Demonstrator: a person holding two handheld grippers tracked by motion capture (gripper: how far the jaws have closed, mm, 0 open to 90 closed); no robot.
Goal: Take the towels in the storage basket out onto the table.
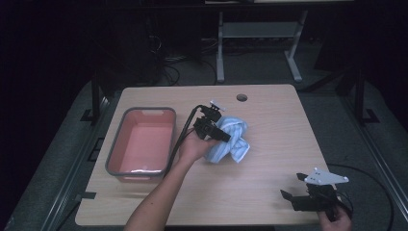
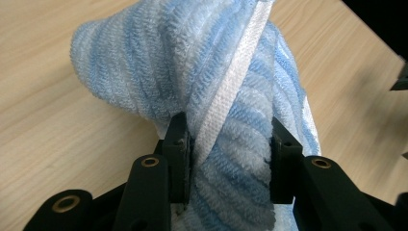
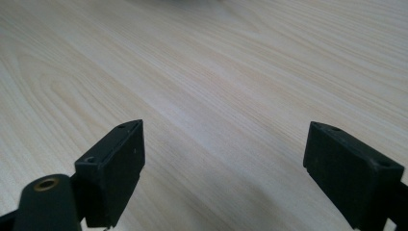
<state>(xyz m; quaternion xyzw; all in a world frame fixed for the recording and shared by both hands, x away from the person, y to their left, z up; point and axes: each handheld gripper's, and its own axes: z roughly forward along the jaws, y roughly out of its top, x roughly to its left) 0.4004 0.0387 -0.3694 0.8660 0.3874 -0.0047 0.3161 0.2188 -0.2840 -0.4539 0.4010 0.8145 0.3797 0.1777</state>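
A blue-and-white striped towel [image 1: 234, 139] lies bunched near the middle of the wooden table [image 1: 269, 115]. My left gripper [image 1: 225, 136] is shut on it, held by a hand that reaches in from the bottom. In the left gripper view the towel [image 2: 207, 72] bulges up between the two black jaws, whose pads [image 2: 179, 144] press into the thick folds from both sides. My right gripper [image 1: 294, 187] rests low at the table's front right corner. In the right gripper view its jaws stand wide apart over bare wood, and the right gripper [image 3: 223, 159] is open with nothing between them.
A grey-rimmed pink bin [image 1: 115, 151] stands on the left side of the table, just left of the left hand. A round cable hole [image 1: 241, 97] sits near the far edge. Desk legs and cables stand on the dark floor beyond.
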